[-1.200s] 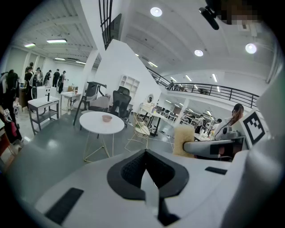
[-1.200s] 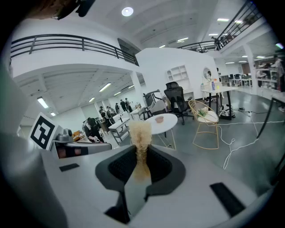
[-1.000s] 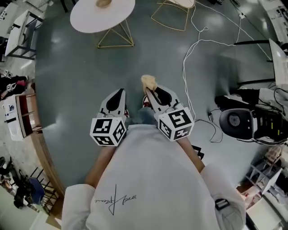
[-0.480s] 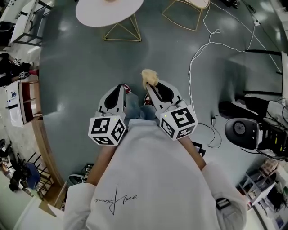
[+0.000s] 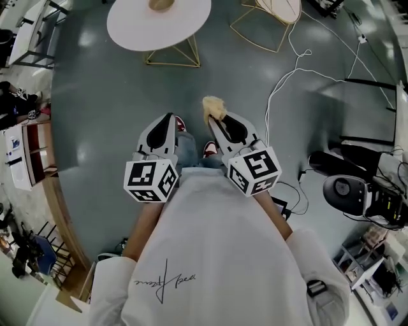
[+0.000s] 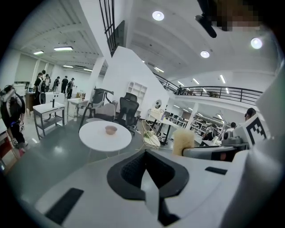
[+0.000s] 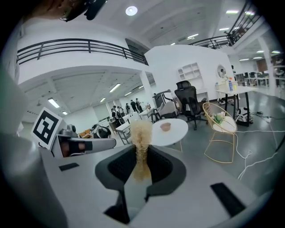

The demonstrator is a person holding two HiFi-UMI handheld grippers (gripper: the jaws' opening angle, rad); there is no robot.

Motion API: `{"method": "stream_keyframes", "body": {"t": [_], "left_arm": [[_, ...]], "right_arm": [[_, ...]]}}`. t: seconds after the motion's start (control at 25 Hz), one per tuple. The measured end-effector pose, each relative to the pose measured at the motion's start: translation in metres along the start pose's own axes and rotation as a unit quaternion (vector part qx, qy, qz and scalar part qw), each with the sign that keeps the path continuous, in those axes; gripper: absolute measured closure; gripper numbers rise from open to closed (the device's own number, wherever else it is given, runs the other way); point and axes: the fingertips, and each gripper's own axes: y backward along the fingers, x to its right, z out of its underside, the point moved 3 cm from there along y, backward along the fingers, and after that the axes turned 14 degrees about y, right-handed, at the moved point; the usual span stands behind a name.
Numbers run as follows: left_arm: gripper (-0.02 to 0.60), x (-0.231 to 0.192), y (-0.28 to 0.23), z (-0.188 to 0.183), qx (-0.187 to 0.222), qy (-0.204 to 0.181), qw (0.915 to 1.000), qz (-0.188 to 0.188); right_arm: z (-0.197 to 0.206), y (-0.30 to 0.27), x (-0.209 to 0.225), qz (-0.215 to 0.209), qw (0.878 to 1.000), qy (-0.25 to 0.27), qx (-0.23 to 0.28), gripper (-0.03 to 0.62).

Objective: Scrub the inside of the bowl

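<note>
The right gripper (image 7: 141,153) jaws pinch a tan fibrous scrubber (image 7: 141,133); the left gripper (image 6: 145,162) jaws are closed, empty. Unbraced, the small brown bowl (image 7: 165,127) may skid under scrubbing.

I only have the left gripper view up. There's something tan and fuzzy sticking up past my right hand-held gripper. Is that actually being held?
Observer: Yes. The right gripper view shows the right hand-held gripper with its jaws shut on the tan scrubber.
Operator: Okay. Am I at the bowl yet?
Observer: No. In the head view a stretch of grey floor lies between you and the white round table, and the bowl sits on top of it, out of reach.
Operator: Anything on the floor I should know about?
Observer: A white cable snakes across the floor ahead, to your right of the line to the table.
</note>
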Motion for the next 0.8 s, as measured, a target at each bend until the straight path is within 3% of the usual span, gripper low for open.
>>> {"method": "stream_keyframes", "body": {"t": [0.44, 0.6, 0.8], "left_arm": [[0.578, -0.062, -0.035, -0.083, -0.007, -0.01, 0.9992, 0.037], [0.578, -0.07, -0.046, -0.102, -0.023, 0.001, 0.9969, 0.075], [0.578, -0.081, -0.052, -0.108, -0.029, -0.003, 0.9959, 0.086]], "right_arm": [[-0.055, -0.093, -0.005, 0.017, 1.0, -0.014, 0.002, 0.507], [-0.073, -0.117, -0.011, 0.019, 1.0, -0.01, 0.011, 0.507], [-0.079, -0.13, -0.012, 0.024, 1.0, -0.003, 0.014, 0.506]]}}
